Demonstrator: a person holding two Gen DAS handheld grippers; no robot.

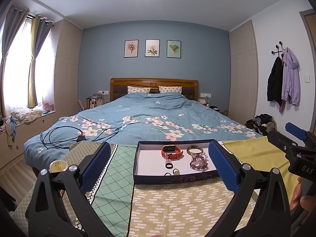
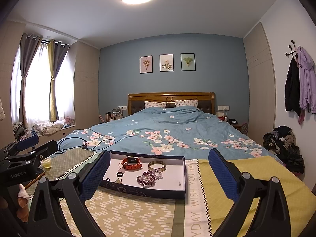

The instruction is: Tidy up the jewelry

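A shallow dark blue box (image 1: 173, 178) (image 2: 145, 191) with a white inside sits on a patterned cloth. In it lie an orange smartwatch (image 1: 171, 151) (image 2: 132, 163), a gold bangle (image 1: 195, 150) (image 2: 157, 166), a purple bead bracelet (image 1: 198, 163) (image 2: 147, 178), a black ring (image 1: 169, 165) (image 2: 119, 174) and a small gold piece (image 1: 175, 171) (image 2: 118, 181). My left gripper (image 1: 160, 167) is open and empty, above the cloth just short of the box. My right gripper (image 2: 159, 174) is open and empty, near the box's right part.
The patchwork cloth (image 1: 177, 207) covers a table at the foot of a blue floral bed (image 1: 150, 118). A small yellow-lidded jar (image 1: 58, 166) (image 2: 47, 162) stands at the left. Black cables (image 1: 65, 136) lie on the bed. Clothes (image 2: 282, 144) are piled at the right.
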